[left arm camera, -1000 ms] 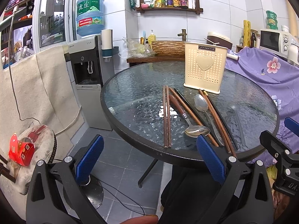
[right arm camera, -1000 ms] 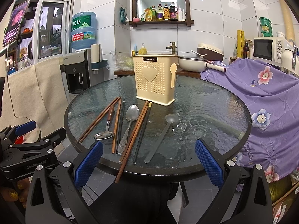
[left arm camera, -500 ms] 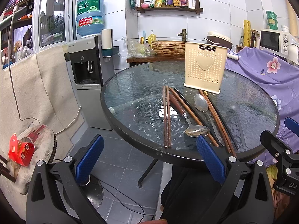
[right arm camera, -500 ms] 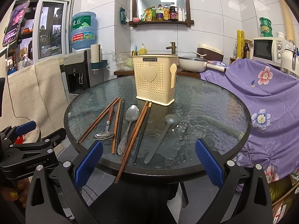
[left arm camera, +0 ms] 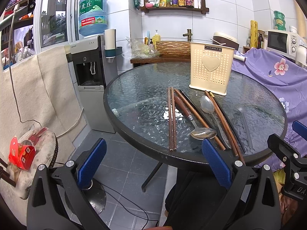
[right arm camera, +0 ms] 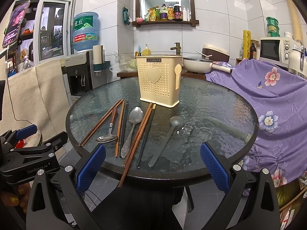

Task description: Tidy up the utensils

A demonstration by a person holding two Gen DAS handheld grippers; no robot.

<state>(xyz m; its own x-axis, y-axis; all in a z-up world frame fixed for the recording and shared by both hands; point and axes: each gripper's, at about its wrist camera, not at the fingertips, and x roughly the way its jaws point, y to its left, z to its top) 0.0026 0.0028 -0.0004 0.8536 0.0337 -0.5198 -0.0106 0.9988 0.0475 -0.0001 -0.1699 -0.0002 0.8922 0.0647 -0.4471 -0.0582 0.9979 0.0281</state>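
Round glass table with cream utensil holder standing toward the far side. In front of it, side by side: paired brown chopsticks, wooden-handled spoon, metal spoon. Left gripper wide open, below the near rim, empty.

Both grippers are black frames with triangular cut-outs, silver screws and blue dimpled pads. The left gripper bears white lettering "GenRobot.AI". Gold glitter polish shows on the fingernails beneath it.
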